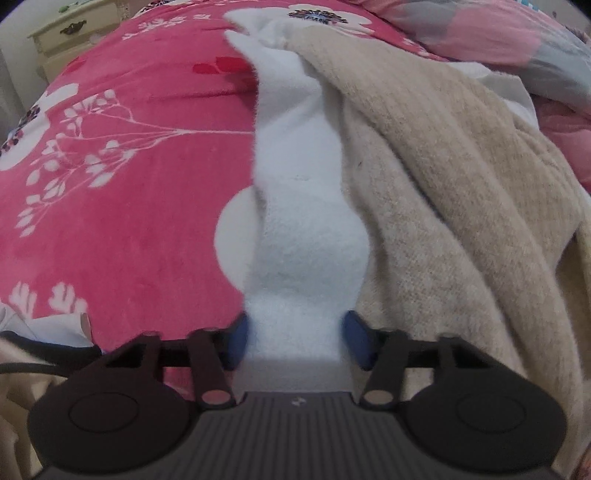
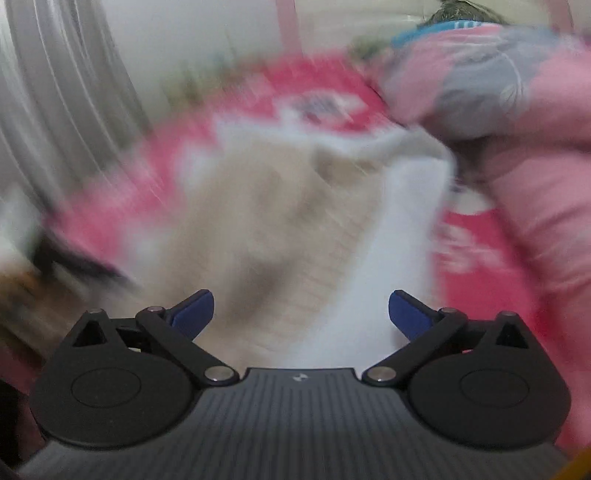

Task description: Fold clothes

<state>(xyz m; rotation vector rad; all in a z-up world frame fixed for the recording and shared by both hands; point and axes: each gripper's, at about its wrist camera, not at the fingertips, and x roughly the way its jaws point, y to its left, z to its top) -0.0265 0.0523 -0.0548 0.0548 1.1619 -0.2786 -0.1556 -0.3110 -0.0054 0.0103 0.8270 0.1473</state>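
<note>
A beige knitted garment [image 1: 443, 184] with a white fleecy lining lies rumpled on a pink flowered bed cover [image 1: 129, 203]. A long white fleecy strip [image 1: 295, 147] of it runs from the far side straight into my left gripper [image 1: 295, 339]. The two blue pads [image 1: 236, 343] press on this strip from both sides, bunching its near end. In the blurred right wrist view, my right gripper [image 2: 301, 314] stands wide open above the beige garment [image 2: 251, 221] and its white edge [image 2: 399, 229], with nothing between its fingers.
A pink and grey quilt [image 1: 498, 33] is heaped at the far right of the bed, close on the right in the right wrist view [image 2: 517, 129]. A cream drawer chest [image 1: 70, 29] stands beyond the bed's left corner. Grey curtains [image 2: 55, 92] hang at the left.
</note>
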